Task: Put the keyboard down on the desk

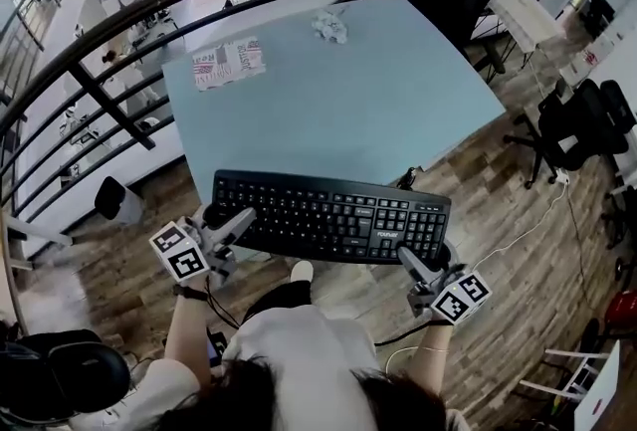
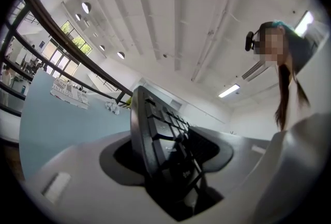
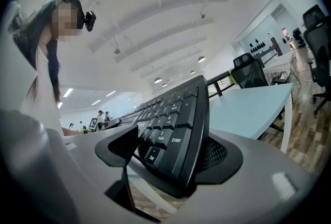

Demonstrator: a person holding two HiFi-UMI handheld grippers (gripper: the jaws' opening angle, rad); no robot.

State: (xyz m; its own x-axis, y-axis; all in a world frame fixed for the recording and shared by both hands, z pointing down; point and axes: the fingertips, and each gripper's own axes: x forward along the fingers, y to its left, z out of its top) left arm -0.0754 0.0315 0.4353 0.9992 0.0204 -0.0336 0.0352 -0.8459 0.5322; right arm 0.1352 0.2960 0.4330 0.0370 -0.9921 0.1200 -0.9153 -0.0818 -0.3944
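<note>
Holding the keyboard [image 1: 333,215] up by both ends, just at the near edge of the desk [image 1: 378,101].

Head view: carries it level and crosswise, keys up, partly above the desk's near edge and partly over the floor; judged not yet resting on the top. Grips the left end with the left gripper [image 1: 239,220] and the number-pad end with the right gripper [image 1: 413,265].
Left gripper view: shows both jaws pressed on the short edge, with the blue desktop beyond.
Right gripper view: shows the same at the Enter and Del corner, jaws closed around the frame.
Probably light and stiff, with slick plastic sides and springy keys. Best taken on the bare frame at both ends, as here, and lowered flat.
</note>
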